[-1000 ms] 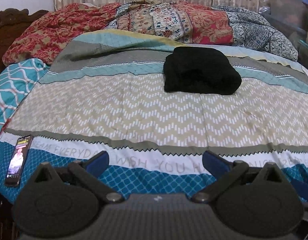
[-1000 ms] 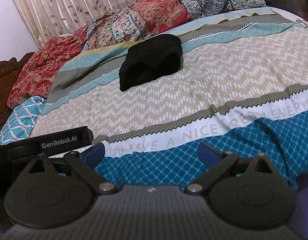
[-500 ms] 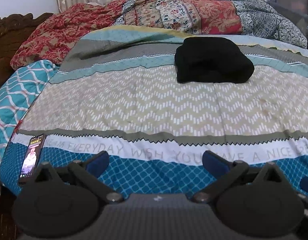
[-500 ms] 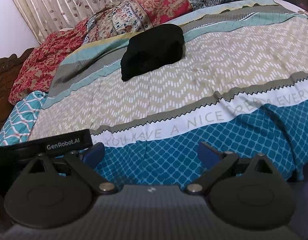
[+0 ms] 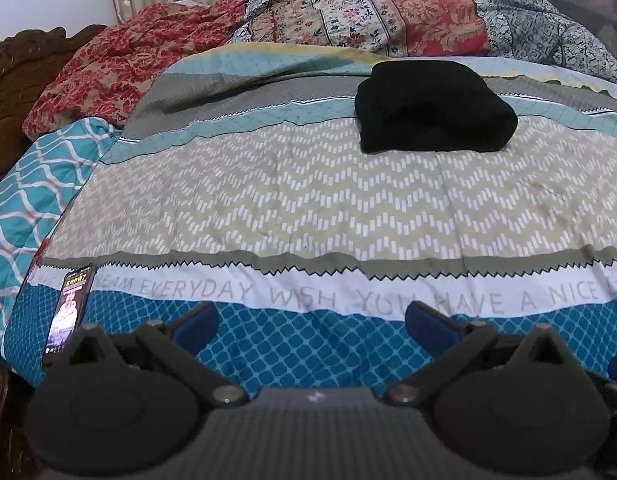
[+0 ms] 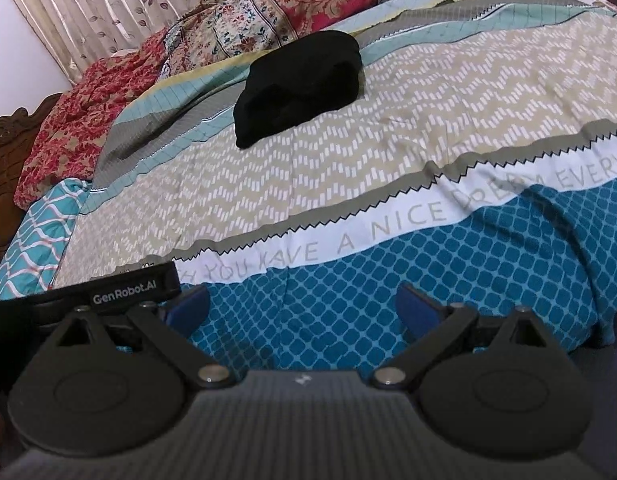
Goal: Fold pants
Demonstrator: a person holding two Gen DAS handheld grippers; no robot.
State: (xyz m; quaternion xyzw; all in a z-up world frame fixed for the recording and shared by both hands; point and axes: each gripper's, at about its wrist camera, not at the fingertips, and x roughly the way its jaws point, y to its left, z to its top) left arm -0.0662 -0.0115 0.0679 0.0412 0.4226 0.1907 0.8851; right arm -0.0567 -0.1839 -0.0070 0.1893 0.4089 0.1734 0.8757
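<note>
The black pants [image 5: 434, 108] lie as a soft, thick, rounded bundle on the far part of the bed, across the grey and teal stripes of the bedspread [image 5: 308, 200]; how neatly the layers sit cannot be made out in the dark cloth. The bedspread is smooth printed cotton: beige chevron bands, a zigzag-edged grey strip, a white band and a blue lattice print at the near edge. The white band reads "EVERYDAY WISH YOU HAVE A NICE". Beyond the pants, crumpled floral quilts [image 5: 348, 16] are heaped against a leaf-patterned pleated curtain [image 6: 120, 8]. A carved wooden headboard [image 5: 12, 64] stands far left. A phone [image 5: 70, 312], screen lit, rests at the near left edge.

The left gripper [image 5: 312, 322] and right gripper [image 6: 302, 304] both hover released over the near edge, blue pads spread, grasping nothing, well apart from the pants. A black label [image 6: 124, 290] reads "GenRobot.AI".
</note>
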